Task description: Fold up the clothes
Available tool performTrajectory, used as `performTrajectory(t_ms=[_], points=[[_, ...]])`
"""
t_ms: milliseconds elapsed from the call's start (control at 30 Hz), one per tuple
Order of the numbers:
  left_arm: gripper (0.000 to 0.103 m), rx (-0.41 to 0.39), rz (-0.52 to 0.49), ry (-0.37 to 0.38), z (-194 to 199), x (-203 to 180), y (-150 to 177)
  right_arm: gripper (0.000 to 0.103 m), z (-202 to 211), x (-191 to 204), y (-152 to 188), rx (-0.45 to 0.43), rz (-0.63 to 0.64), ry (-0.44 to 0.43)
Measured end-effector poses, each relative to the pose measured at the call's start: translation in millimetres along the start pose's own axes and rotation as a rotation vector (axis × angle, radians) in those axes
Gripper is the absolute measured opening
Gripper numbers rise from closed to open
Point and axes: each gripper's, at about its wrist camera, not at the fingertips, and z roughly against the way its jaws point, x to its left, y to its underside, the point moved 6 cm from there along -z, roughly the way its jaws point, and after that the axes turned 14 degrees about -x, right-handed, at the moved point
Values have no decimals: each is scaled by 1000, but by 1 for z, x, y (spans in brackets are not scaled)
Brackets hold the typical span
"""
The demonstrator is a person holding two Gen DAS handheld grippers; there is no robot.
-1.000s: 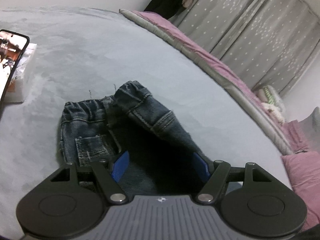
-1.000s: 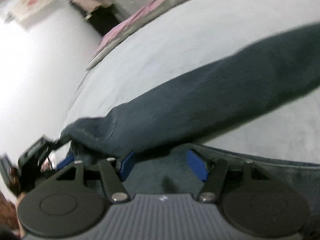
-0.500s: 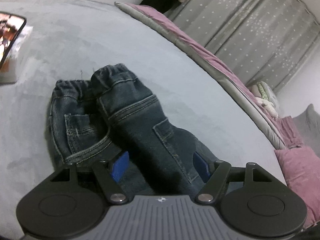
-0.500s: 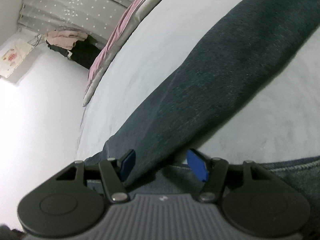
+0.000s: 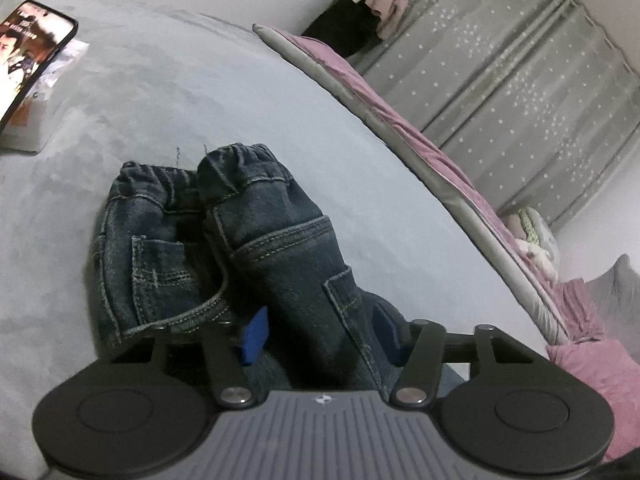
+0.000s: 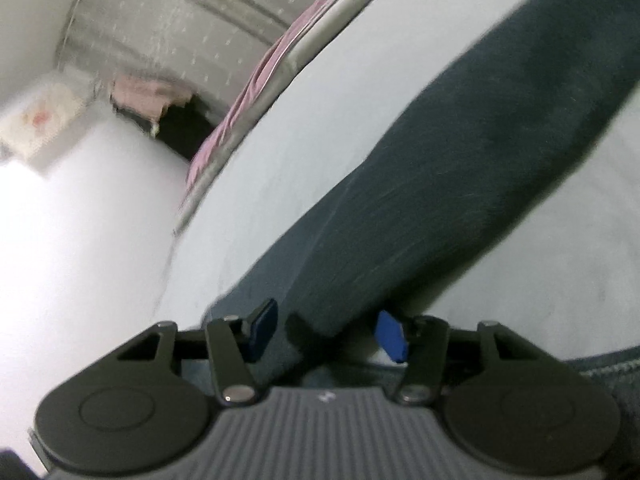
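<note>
Your left tool (image 5: 318, 334) had its blue pads (image 5: 253, 335) spread apart with the jeans (image 5: 256, 248) bunched up between them, so not clamped as far as I could see. The jeans sat on the pale grey bed (image 5: 200, 92), waistband end away from you, one half flopped over the other. A phone (image 5: 28, 56) lay off to the left. Your right tool (image 6: 328, 334) was wide apart too, a blurry denim leg (image 6: 460, 184) running up and away between its pads.

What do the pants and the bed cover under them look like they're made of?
Pants: dark blue denim, judging by the pale contrast stitching, patch pockets and gathered elastic waistband. Bed cover: pale grey, matte, seemingly a short-pile plush or fleece, with faint brushed patches.
</note>
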Motion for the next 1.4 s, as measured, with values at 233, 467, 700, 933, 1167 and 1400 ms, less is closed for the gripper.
performTrajectory(t_ms=[233,467,700,933,1167,1400], points=[[41,-8,47,-4,0,4,-3,35,6,-38,-31,-106,-199,7],[19,-34,45,-18,2,7,-10,11,6,-43,-51,-167,-207,-30],[15,-55,8,2,6,-2,-20,10,38,4,-65,-234,-18,-100],[13,-69,46,46,13,-5,-41,10,65,45,-77,-270,57,-183],[13,-41,51,61,19,3,-53,10,94,89,-76,-279,222,-248],[13,-8,-25,69,31,6,-60,10,136,121,-54,-281,478,-299]])
